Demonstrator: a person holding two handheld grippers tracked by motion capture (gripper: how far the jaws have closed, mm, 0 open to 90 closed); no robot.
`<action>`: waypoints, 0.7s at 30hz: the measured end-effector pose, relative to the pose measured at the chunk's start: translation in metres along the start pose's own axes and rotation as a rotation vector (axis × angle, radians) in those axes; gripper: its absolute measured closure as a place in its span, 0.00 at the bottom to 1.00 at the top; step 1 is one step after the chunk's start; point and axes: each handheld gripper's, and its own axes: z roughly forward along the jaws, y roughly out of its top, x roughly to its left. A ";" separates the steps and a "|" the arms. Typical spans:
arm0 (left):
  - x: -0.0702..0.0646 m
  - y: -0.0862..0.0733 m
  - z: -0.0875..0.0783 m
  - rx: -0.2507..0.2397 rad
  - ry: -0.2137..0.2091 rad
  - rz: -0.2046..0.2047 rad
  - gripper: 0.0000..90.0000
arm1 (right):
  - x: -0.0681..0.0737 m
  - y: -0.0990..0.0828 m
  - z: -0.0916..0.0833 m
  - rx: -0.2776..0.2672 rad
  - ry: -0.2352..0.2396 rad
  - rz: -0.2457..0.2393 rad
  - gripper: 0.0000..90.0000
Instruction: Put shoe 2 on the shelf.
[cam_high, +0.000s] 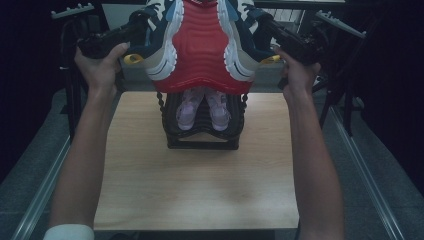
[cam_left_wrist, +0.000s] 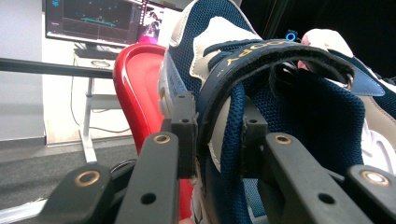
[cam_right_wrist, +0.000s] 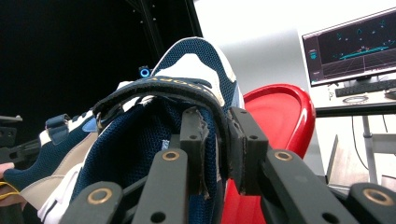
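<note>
Two hand-held grippers lift a pair of navy sneakers on a red tray above the black shoe rack

The left hand-held gripper (cam_left_wrist: 217, 135) is clamped on the collar and strap of the left navy sneaker (cam_high: 159, 37), and the right hand-held gripper (cam_right_wrist: 216, 149) bites the same spot on the right navy sneaker (cam_high: 243, 40); gripping the firm collar edge gives each a hold that will not slip. Both sneakers seem to sit soles-down on the red tray (cam_high: 201, 50), which looks to be carried up with them, held level between the two hands, raised over the far edge of the table (cam_high: 195, 190). Below it, at the middle of that far edge, the black shoe rack (cam_high: 202, 127) carries a pair of small pink shoes (cam_high: 202, 107), so the lift probably clears a tier for stacking or removal.
</note>
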 end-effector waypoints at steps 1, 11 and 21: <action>0.000 0.000 0.001 0.000 -0.001 0.000 0.82 | 0.000 0.000 0.002 0.003 -0.002 -0.003 0.85; -0.006 0.001 0.012 -0.002 0.011 0.014 0.82 | 0.001 -0.009 0.023 0.037 -0.026 -0.014 0.85; -0.015 0.002 0.024 0.016 0.003 0.043 0.82 | 0.002 -0.013 0.032 0.054 -0.036 -0.014 0.85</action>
